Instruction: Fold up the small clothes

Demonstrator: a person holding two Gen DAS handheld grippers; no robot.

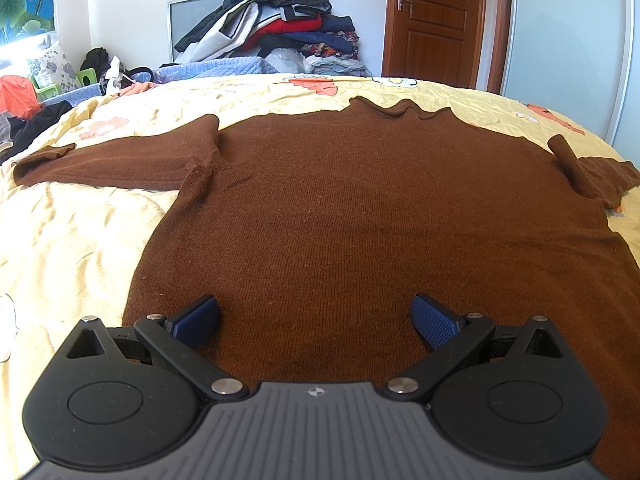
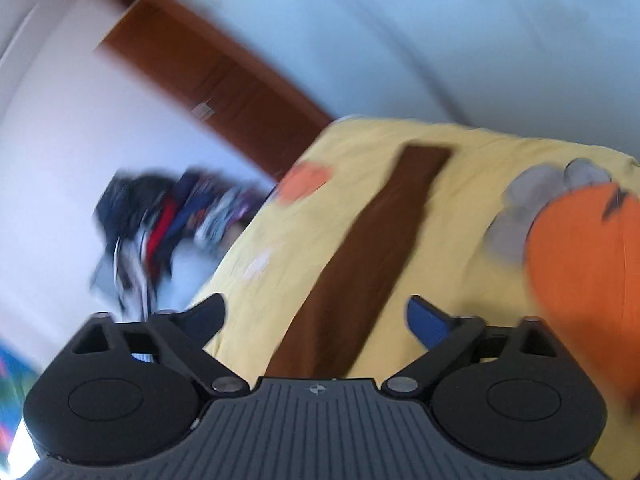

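Yellow bedding [image 1: 80, 240] with orange flower prints fills most of what we see, and on it lies the brown knitted sweater [image 1: 360, 208], spread flat. In the left wrist view its hem is nearest us and its rolled collar points away toward the wooden door [image 1: 434, 20], so the body's long axis runs from us to the far edge of the bed. 1 sleeve [image 1: 120, 164] stretches straight out to the left; the other is bunched at the right edge. Behind the bed we see a pile of clothes [image 1: 280, 20].

Only the right wrist view, tilted and heavily blurred, shows 1 brown sleeve [image 2: 360, 264] as a long strip running away from the camera, with an orange shape beside it that we cannot identify.

We find no readable writing or brand.

Our left gripper [image 1: 316, 320] stands wide above the hem, gripping nothing. Our right gripper [image 2: 316, 320] is also spread, the sleeve passing beneath it, unpinched.
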